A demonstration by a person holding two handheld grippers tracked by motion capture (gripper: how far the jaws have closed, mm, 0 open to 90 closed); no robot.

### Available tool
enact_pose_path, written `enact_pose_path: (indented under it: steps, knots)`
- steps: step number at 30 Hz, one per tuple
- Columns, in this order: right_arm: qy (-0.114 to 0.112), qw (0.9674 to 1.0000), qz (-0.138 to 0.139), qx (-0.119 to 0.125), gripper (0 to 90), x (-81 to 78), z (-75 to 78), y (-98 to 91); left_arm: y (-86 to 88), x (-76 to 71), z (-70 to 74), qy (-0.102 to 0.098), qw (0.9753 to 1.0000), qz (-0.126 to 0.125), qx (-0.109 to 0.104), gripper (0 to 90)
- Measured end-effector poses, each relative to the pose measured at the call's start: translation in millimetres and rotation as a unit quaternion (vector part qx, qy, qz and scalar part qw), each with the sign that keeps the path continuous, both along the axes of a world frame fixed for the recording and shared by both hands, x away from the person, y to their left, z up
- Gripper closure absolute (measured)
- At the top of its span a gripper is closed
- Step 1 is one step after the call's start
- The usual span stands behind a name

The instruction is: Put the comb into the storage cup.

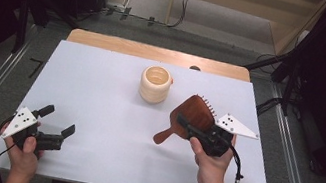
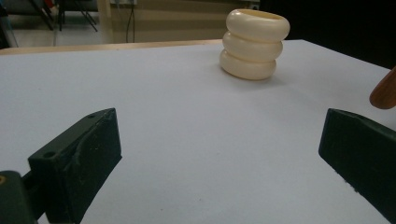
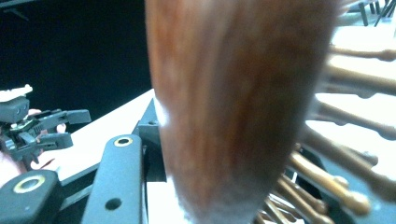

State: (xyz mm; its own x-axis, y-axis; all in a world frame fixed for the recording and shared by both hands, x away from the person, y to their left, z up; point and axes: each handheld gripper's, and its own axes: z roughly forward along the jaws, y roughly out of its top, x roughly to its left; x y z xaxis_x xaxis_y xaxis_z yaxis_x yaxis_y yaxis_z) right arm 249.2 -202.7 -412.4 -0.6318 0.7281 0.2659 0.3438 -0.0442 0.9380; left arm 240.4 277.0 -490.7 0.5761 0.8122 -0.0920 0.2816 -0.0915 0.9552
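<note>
Hairbrush sits clamped in the right gripper, right of the cup. Cup's inside is hidden. Left gripper gapes at near left.

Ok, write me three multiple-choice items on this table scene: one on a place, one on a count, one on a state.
1. Where does the cream holder stand?
A. near the far middle of the white sheet
B. at the near left corner
C. between the left gripper's fingers

2. How many stacked rings make up the holder's wall?
A. one
B. three
C. five

3. What is the right gripper doing?
A. lying open on the sheet
B. gripping the holder
C. clamping the wooden hairbrush

Answers:
1 A: the high view shows it far from both hands, towards the table's back edge.
2 B: the left gripper view shows three rounded rings, one on another.
3 C: the brush head sits between its fingers and is lifted off the sheet, while the left gripper is open with nothing in it.
</note>
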Motion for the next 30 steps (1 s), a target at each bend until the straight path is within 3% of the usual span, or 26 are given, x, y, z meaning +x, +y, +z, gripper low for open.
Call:
enact_pose_path:
  steps: [30]
  knots:
    - [-0.011,0.9999,-0.012,0.0,50.4,25.6,22.6,3.3,-0.3,0.2,-0.8,0.001,1.0,-0.001,-0.002,0.0]
